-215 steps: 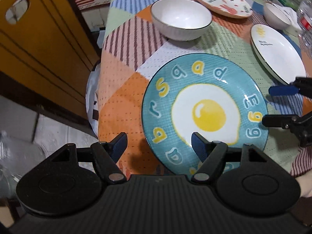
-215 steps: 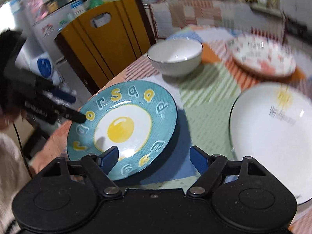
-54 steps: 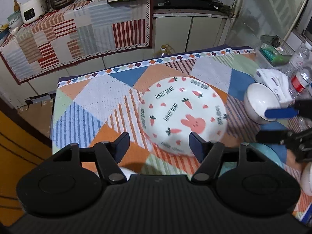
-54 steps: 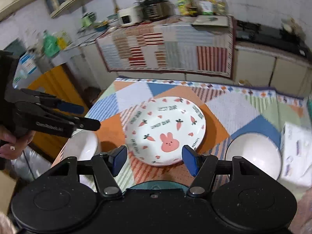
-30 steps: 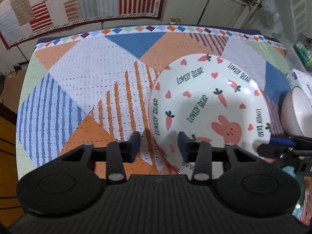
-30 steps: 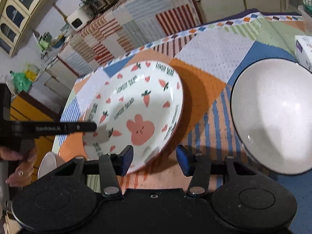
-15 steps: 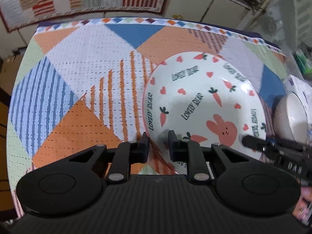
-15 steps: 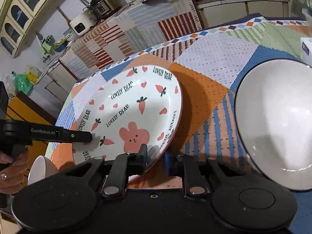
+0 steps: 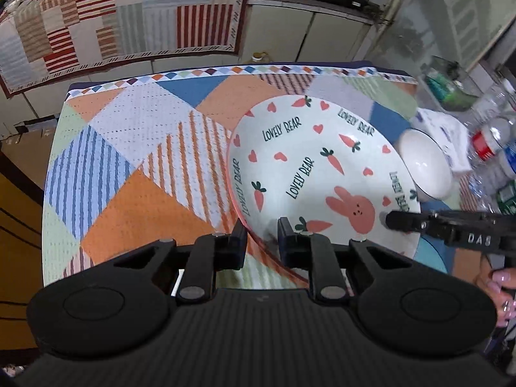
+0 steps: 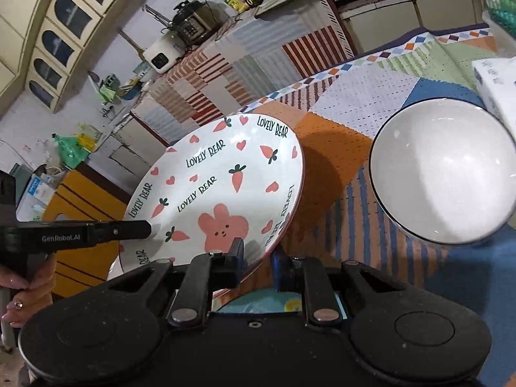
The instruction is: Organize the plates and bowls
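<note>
Pinching the bunny plate rim, both tools nearly closed; tablecloth partly hidden beneath.

Patchwork-draped counter, arched cabinets

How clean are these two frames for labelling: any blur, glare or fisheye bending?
Left wrist view: the plate is sharp, its lettering legible; the bottles at the right edge are smeared, and the table edge bows. Right wrist view: the bowl carries soft white glare, the plate casts a dark shadow on the orange cloth, and the cupboards curve strongly.
</note>
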